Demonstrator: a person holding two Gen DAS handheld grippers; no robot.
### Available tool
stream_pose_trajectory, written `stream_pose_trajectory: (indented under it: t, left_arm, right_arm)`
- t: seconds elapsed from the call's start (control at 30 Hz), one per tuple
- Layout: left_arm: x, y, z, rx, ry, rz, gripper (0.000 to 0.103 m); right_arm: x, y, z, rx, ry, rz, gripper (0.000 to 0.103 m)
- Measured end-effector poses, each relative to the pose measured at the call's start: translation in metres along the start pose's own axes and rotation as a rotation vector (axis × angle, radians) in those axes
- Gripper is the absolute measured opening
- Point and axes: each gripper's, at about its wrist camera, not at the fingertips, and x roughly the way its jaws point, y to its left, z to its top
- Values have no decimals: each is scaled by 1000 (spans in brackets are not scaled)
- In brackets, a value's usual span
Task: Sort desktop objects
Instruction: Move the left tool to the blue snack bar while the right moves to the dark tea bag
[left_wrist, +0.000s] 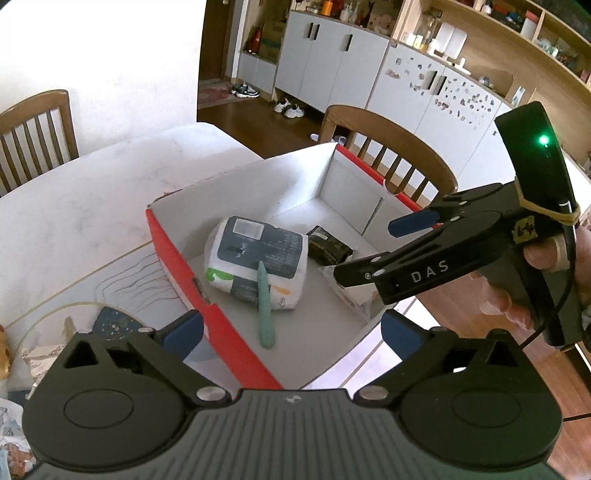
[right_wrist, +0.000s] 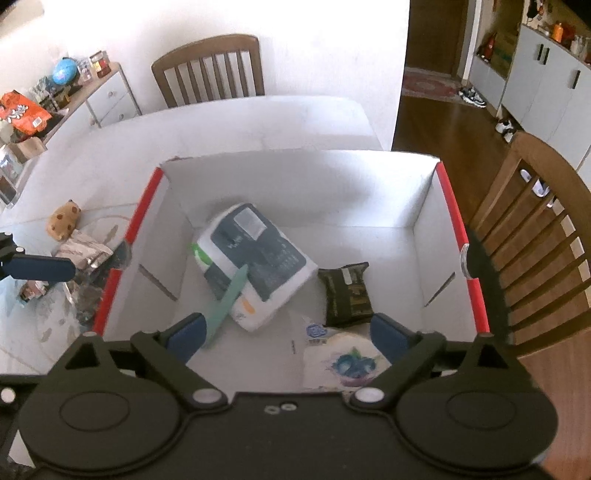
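Observation:
A red-and-white cardboard box (left_wrist: 177, 258) (right_wrist: 450, 206) stands open on the white table. Inside lie a white and dark-blue pack (left_wrist: 258, 254) (right_wrist: 258, 254), a pale green stick (left_wrist: 265, 306) (right_wrist: 229, 295) leaning across it, and a small dark packet (left_wrist: 327, 249) (right_wrist: 345, 291). A tissue pack with a blueberry print (right_wrist: 343, 362) lies at the box's near wall. My left gripper (left_wrist: 291, 332) hangs open over the box's near corner, nothing between its pads. My right gripper (right_wrist: 290, 332) (left_wrist: 365, 251) is open above the box, empty, held by a hand at the right.
Left of the box on the table lie a brown plush toy (right_wrist: 64, 219) and crumpled foil packets (right_wrist: 86, 254); one blue pad of the left gripper's fingers (right_wrist: 40, 267) shows above them. Wooden chairs (left_wrist: 391, 147) (right_wrist: 210, 70) stand at the table's far side and right edge.

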Motion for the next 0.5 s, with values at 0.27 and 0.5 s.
stream_pose_trajectory:
  t: [0.27, 0.5]
  left_arm:
    - [-33, 28, -21, -16, -32, 8, 103]
    - [-64, 59, -45, -26, -58, 33, 103]
  right_arm:
    - [-16, 37, -5, 16, -40, 1, 98]
    - [-20, 85, -6, 5, -59, 17, 98]
